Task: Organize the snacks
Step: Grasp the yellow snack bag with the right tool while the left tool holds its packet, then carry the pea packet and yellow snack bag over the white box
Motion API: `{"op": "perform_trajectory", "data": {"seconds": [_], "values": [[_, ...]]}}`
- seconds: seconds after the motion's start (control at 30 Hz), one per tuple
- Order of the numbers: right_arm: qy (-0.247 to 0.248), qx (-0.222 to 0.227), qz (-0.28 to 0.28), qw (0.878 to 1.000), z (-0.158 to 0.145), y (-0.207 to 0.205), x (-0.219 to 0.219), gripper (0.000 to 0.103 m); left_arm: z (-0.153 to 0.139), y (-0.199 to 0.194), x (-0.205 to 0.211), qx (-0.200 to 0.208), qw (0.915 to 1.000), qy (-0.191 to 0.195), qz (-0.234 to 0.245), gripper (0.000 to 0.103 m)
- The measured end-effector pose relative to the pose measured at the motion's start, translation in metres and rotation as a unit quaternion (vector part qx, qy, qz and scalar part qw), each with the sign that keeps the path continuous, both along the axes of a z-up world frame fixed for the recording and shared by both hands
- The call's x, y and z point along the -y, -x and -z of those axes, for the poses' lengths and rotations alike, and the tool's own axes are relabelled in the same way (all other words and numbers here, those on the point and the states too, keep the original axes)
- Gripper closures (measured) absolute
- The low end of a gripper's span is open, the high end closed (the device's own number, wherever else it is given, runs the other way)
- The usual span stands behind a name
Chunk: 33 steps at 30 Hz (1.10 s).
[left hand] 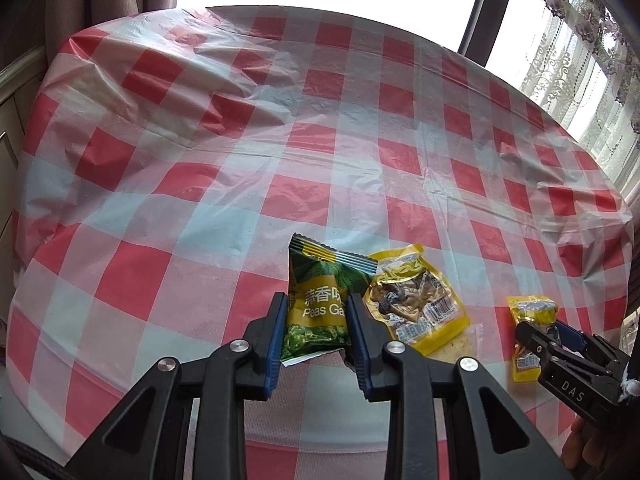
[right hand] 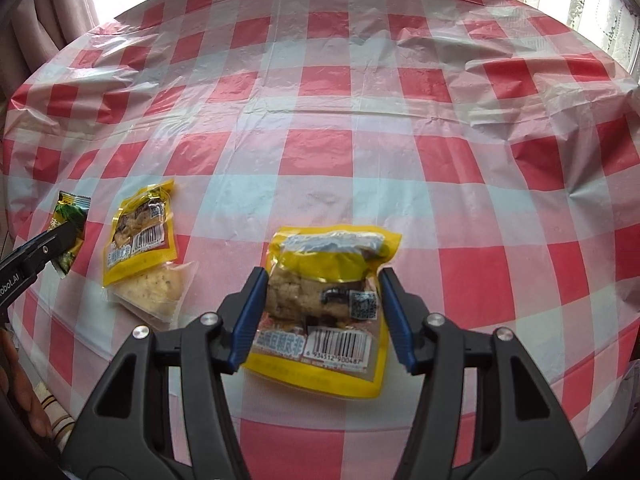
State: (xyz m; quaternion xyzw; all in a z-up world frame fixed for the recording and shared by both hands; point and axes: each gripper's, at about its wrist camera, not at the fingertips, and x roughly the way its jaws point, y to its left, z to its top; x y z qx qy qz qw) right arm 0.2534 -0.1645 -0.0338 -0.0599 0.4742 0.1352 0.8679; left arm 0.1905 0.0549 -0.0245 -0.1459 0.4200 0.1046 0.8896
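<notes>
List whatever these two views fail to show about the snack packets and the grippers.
- Clear cracker packet: its upper part lies under the yellow packet in both views.
- Green pea packet: the left gripper covers its sides, and it is tiny at the right wrist view's edge.
- Small yellow packet: whether the right gripper pads press it is unclear.
- Small print: unreadable.

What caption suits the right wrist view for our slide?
Right claw gripping a yellow snack packet on the checked tablecloth.
</notes>
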Motion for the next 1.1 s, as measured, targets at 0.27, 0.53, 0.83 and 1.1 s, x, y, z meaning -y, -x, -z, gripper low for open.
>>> {"op": "perform_trajectory", "data": {"seconds": [0.27, 0.53, 0.83, 1.1], "values": [[-0.016, 0.014, 0.014, 1.0, -0.02, 0.021, 0.032, 0.043, -0.02, 0.002, 0.047, 0.008, 0.9986, -0.009, 0.051, 0.072], [-0.034, 0.019, 0.04, 0.998, -0.03, 0.041, 0.077, 0.043, -0.032, 0.003, 0.109, 0.006, 0.9922, -0.013, 0.124, 0.073], [-0.054, 0.019, 0.084, 0.995, -0.034, 0.065, 0.139, 0.043, -0.035, 0.008, 0.192, -0.009, 0.9753, -0.012, 0.22, 0.073], [-0.062, 0.014, 0.138, 0.988, -0.031, 0.089, 0.21, 0.043, -0.036, 0.019, 0.264, -0.026, 0.9502, -0.01, 0.31, 0.073]]}}
